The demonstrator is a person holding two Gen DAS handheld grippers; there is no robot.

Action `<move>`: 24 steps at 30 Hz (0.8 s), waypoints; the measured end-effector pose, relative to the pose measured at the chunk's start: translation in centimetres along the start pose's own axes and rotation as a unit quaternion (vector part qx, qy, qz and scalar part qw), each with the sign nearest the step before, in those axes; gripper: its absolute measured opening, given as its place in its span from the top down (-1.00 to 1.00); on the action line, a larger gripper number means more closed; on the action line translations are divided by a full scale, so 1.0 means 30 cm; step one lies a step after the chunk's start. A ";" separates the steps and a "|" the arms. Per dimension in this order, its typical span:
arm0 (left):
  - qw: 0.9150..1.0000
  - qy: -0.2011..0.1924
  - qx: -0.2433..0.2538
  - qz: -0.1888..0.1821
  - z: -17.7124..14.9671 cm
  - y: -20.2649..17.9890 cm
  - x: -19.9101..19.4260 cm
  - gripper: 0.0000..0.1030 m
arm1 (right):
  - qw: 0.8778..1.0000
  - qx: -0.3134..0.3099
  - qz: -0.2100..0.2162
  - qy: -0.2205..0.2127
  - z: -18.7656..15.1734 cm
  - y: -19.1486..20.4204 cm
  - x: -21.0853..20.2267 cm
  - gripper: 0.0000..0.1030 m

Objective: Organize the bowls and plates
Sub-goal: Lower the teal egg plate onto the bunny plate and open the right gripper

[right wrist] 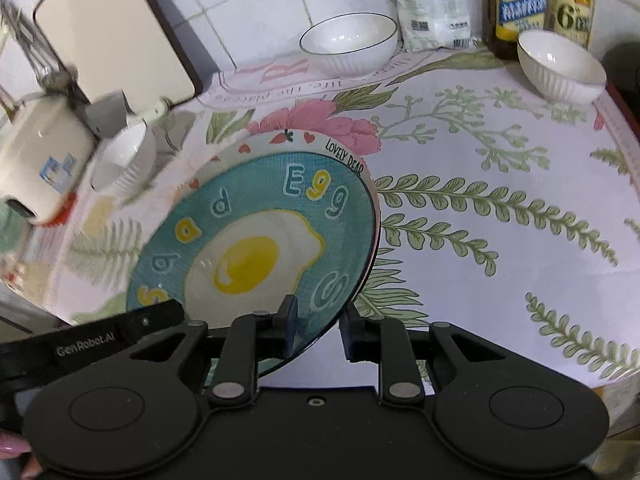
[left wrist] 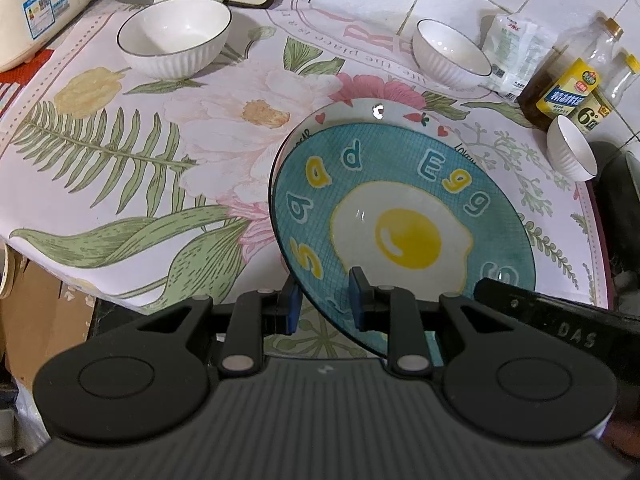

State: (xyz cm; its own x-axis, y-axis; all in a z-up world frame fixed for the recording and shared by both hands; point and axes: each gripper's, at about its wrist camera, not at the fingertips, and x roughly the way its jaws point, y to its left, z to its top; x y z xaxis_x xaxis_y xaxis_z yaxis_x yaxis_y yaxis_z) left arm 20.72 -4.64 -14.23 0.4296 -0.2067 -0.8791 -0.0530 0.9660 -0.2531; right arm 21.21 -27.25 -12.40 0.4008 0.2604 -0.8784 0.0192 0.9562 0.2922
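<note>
Left claw (left wrist: 323, 302) nearly shut, blue pads pinching near rim of round teal ceramic plate with fried-egg print (left wrist: 404, 216). Right claw (right wrist: 318, 326) straddles same plate's rim at its own side; rim sits between the pads, small gap visible at the right pad, so no firm grip there. Teal plate is tilted, near edge raised off the bench (left wrist: 120, 184), which is covered in a floral cloth. Under it lies a second round plate, white rim with small red hearts (left wrist: 400, 114), flat on the cloth. Further back: three white ribbed bowls with dark rims, all apart: large one far left (left wrist: 174, 38), one at the back (left wrist: 452, 54), one tilted at right edge (left wrist: 570, 148). White plastic pouch (left wrist: 514, 54) and two yellow-labelled bottles (left wrist: 568, 80) against tiled wall.
</note>
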 end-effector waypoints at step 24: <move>1.000 0.007 0.005 0.028 0.015 -0.024 0.036 0.56 | 0.992 -0.082 -0.083 -0.040 -0.010 0.062 0.078 0.16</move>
State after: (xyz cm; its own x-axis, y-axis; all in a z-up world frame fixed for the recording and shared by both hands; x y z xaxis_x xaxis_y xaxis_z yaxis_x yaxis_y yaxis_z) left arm 21.62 -5.51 -14.82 0.4136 -0.1534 -0.8974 -0.0687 0.9776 -0.1988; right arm 21.90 -24.83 -14.05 0.4767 0.0932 -0.8741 -0.0562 0.9956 0.0755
